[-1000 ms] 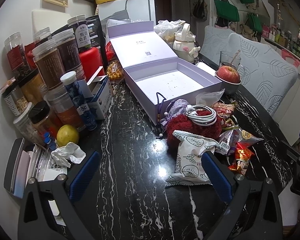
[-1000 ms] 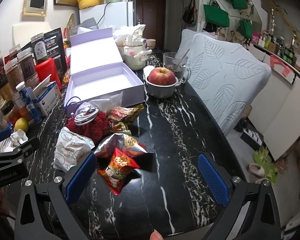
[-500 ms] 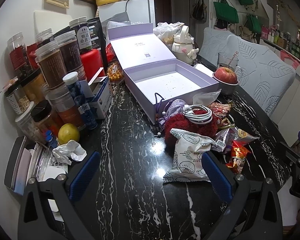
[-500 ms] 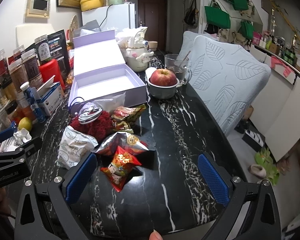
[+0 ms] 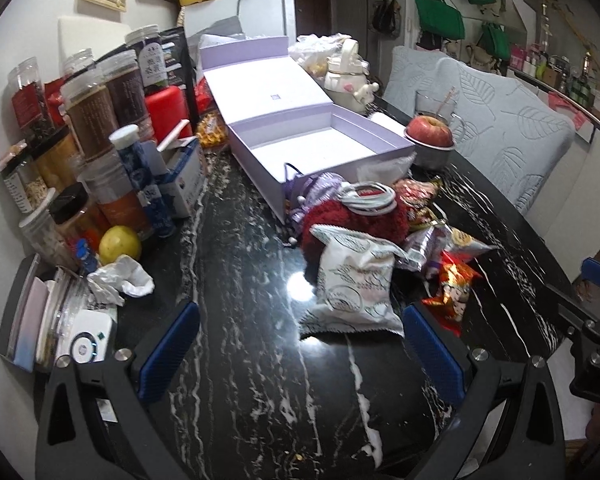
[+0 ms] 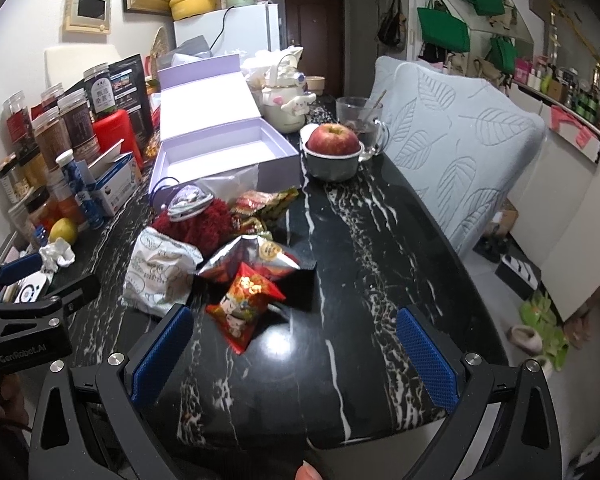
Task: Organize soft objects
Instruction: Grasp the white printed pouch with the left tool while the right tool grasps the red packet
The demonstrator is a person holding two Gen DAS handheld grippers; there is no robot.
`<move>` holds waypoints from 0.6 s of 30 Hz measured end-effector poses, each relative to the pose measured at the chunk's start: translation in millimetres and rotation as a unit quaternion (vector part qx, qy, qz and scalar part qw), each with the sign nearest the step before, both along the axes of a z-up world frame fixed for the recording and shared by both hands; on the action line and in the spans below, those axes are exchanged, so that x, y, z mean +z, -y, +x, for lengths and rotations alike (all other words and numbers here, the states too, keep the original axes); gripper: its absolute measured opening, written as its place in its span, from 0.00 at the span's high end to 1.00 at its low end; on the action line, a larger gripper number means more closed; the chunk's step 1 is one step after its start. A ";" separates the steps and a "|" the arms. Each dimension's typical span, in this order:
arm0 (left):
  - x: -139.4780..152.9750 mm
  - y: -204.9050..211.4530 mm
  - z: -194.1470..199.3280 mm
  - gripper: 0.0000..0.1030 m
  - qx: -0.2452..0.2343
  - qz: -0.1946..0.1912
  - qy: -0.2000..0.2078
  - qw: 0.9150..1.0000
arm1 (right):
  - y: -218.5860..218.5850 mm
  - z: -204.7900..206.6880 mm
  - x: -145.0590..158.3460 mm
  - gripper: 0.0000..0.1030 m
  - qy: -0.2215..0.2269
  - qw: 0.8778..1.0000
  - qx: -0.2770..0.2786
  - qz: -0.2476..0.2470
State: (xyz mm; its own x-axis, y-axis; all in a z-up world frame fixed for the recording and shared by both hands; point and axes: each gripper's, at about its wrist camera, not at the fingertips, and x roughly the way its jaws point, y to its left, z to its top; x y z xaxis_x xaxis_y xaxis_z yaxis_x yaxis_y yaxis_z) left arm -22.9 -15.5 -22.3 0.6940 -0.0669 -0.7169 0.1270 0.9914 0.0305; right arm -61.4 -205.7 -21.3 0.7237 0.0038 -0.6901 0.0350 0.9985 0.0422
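The worktop (image 6: 380,240) is black stone with white streaks, and a light shines on it. A white fridge (image 6: 251,26) and a dark door (image 6: 314,36) stand behind, with green bags (image 6: 444,28) on the wall.

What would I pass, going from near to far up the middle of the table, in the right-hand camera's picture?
Red snack packet → silver snack bag → fluffy dark red bundle → open lilac box → white cartoon-dog kettle.
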 end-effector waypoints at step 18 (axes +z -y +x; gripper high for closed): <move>-42.0 22.0 26.0 0.00 -0.051 -0.008 -0.052 0.997 | 2.1 32.0 -46.2 0.06 -0.048 0.997 0.044 0.046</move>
State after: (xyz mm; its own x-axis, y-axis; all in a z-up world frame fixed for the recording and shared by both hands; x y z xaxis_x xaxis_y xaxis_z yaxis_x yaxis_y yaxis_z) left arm 3.0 -37.6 -64.2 0.6055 -0.1447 -0.7826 0.2279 0.9737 -0.0036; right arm -29.3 -207.8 -67.5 0.6485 0.1314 -0.7498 -0.0453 0.9899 0.1343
